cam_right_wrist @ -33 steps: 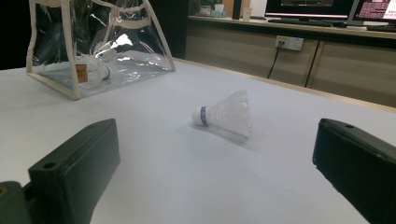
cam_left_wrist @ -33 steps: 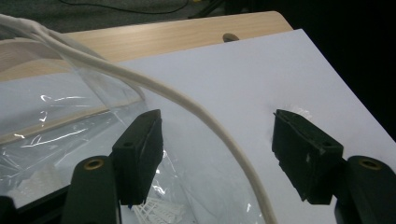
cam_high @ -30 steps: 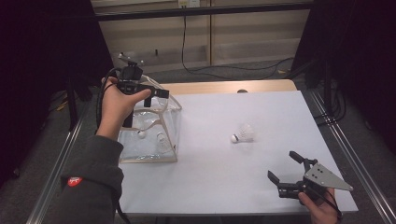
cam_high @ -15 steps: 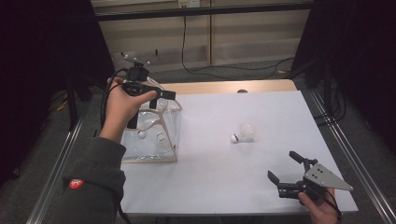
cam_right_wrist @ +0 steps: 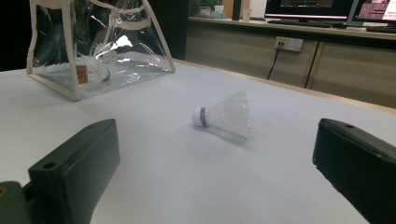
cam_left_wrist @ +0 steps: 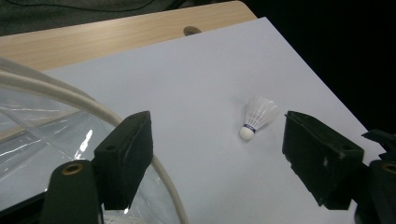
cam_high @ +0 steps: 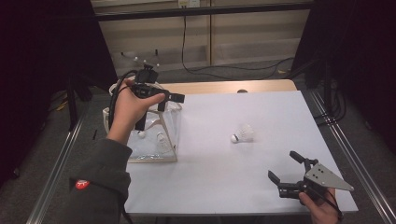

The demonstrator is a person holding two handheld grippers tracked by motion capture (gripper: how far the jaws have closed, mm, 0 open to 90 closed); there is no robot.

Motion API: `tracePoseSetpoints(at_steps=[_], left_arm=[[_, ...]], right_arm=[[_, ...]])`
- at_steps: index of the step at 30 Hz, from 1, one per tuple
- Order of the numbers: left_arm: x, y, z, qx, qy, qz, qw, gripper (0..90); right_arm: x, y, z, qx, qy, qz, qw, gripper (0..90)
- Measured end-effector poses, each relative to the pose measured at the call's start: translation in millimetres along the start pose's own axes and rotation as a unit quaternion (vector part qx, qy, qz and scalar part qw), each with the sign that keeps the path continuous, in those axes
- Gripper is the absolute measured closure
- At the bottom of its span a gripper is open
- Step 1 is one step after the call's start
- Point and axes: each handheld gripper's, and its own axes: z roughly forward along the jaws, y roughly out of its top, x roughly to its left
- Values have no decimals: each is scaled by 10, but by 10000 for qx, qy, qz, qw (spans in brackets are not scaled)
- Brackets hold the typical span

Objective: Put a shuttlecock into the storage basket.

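In the high view, our left hand-held gripper (cam_high: 161, 100) hangs above the clear bag (cam_high: 154, 135) at the left side of the table (cam_high: 261, 186), jaws spread wide and holding nothing. Two shuttlecocks already lie inside the bag; one loose shuttlecock (cam_high: 242, 134) lies on its side on the white table, well apart from both grippers. Our right hand-held gripper (cam_high: 285, 168) rests low at the near right edge, jaws also wide and empty. We judge the step in hand to be fetching that last shuttlecock. To do it well, we should come in low, close on the cork end or just behind it, not on the skirt, which would likely crush, and squeeze gently. A small red round patch shows on the left sleeve (cam_high: 82, 184); its mark is too small to read.

In the left gripper view, the shuttlecock (cam_left_wrist: 256, 116) lies between the two open jaws farther off, cork towards us, with a dark blue band behind the cork. The bag's pale cord handle (cam_left_wrist: 107, 116) curves beside the left jaw; we should clear it before moving off, lest it snag.

In the right gripper view, the shuttlecock (cam_right_wrist: 223, 115) lies squarely between the spread jaws, cork to the left, so a straight push forward should line up the grasp. The bag (cam_right_wrist: 100, 46) stands behind, bearing a small orange tag (cam_right_wrist: 81, 73) whose print we cannot read. Screens in the background show text too blurred to make out.
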Motion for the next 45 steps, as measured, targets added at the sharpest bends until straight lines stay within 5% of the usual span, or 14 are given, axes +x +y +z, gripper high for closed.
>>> tracePoseSetpoints(at_steps=[15, 45], left_arm=[[-149, -16, 120, 77, -282, 129, 9995, 212], [-379, -99, 367, 166, -473, 334, 9982, 144]], right_arm=[[3, 7, -6, -13, 1, 7, 10000, 6], [-4, 12, -11, -27, -13, 3, 10000, 6]])
